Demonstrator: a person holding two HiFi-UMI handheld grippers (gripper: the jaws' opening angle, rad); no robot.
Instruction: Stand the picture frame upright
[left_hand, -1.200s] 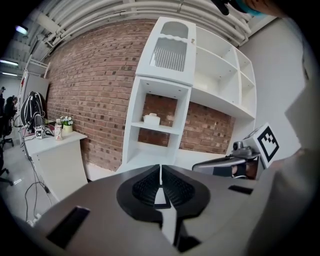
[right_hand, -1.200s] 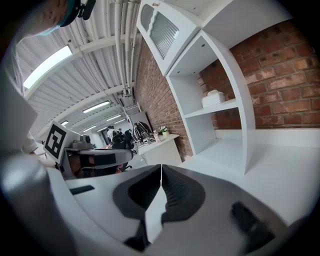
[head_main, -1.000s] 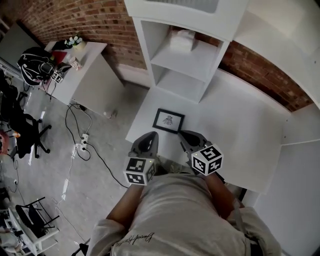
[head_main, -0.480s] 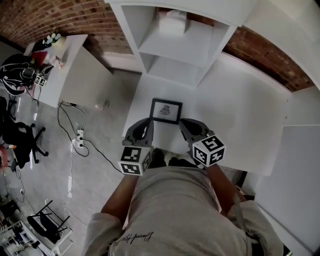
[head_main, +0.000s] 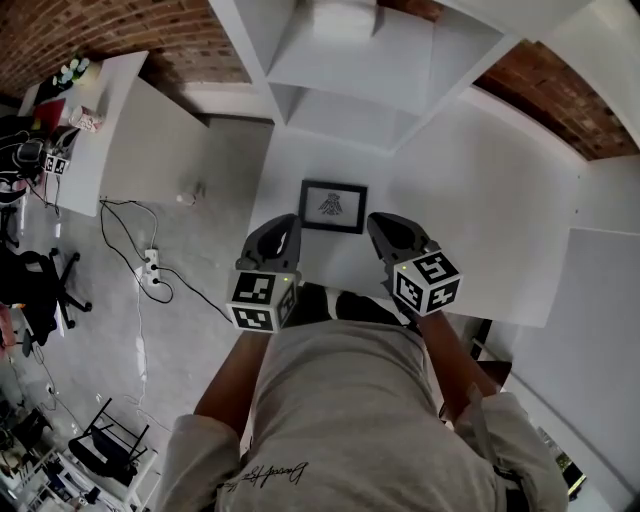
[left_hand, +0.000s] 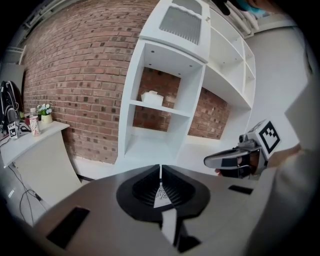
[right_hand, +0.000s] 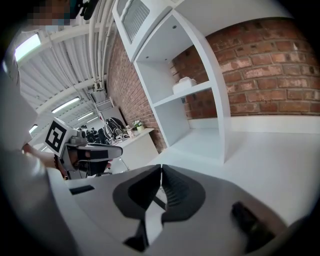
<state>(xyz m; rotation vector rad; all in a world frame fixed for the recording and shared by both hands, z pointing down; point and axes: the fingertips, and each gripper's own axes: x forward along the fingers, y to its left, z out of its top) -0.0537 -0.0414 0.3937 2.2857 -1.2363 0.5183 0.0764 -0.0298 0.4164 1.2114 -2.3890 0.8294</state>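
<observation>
The left gripper's (head_main: 287, 224) fingers (left_hand: 142, 189) are pressed together with only a thin slit between them, and nothing is pinched there. A sliver of drawing shows through the slit, lying beyond the tips. The right gripper's (head_main: 384, 224) fingers (right_hand: 137, 192) are closed the same way and also hold nothing.

In the head view both grippers point away from the person over the near edge of the white counter (head_main: 480, 200). Their tips sit level with each other, one on each side of the frame (head_main: 333, 206). The frame lies flat on the counter, face up, with a black border round a small dark drawing on white. It lies between the two tips, just beside each. I cannot tell whether either touches it.

Each gripper carries a marker cube, the left cube (head_main: 261, 302) and the right cube (head_main: 428, 283), close to the person's grey shirt (head_main: 340, 420).

Beyond the frame a white shelf unit (head_main: 350, 70) stands on the counter against a brick wall (head_main: 130, 35). A white box (head_main: 340, 18) rests on one of its shelves. To the left, across grey floor (head_main: 190, 320) with a cable and a power strip (head_main: 152, 264), stands a second white desk (head_main: 130, 130).
</observation>
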